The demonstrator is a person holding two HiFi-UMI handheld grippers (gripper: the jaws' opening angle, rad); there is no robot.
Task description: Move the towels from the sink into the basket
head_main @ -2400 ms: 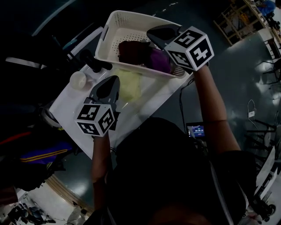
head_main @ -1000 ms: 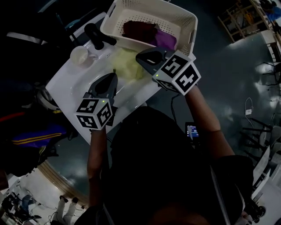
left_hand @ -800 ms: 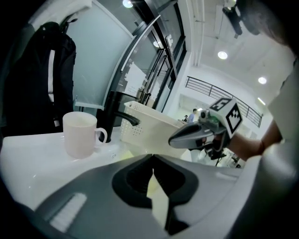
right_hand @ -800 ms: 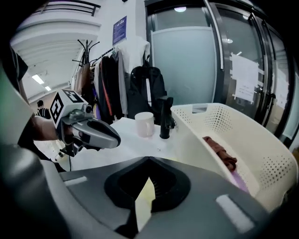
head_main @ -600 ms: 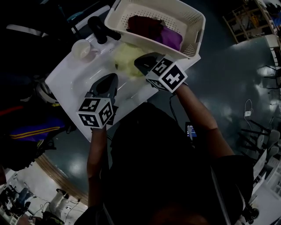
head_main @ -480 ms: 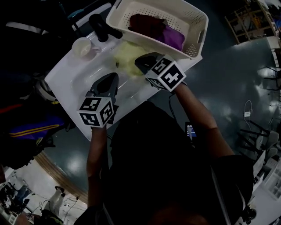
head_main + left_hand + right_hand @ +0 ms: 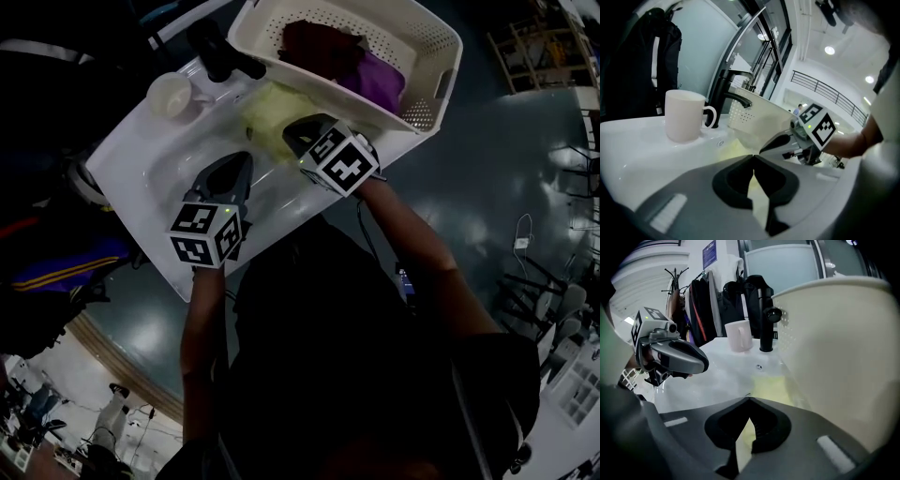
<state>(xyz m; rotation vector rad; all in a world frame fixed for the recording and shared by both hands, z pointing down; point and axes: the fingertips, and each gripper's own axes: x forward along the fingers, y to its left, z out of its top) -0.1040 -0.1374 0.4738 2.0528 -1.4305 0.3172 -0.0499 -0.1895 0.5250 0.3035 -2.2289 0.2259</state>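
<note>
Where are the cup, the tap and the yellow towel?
Cup (image 7: 684,122): left gripper view, its side.
Tap (image 7: 721,101): left gripper view, its upright post.
Yellow towel (image 7: 262,112): head view, its middle.

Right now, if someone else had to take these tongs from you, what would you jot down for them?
Left tongs: shut, empty, held over the sink.
Right tongs: shut, empty, over the yellow towel, close beside the basket.
Where things are: the yellow towel lies in the sink. A dark red towel and a purple towel lie in the basket, which stands at the sink's edge.
Done: two towels are in the basket.
Left: open one pair of tongs, grab the yellow towel and drop it in the basket.
</note>
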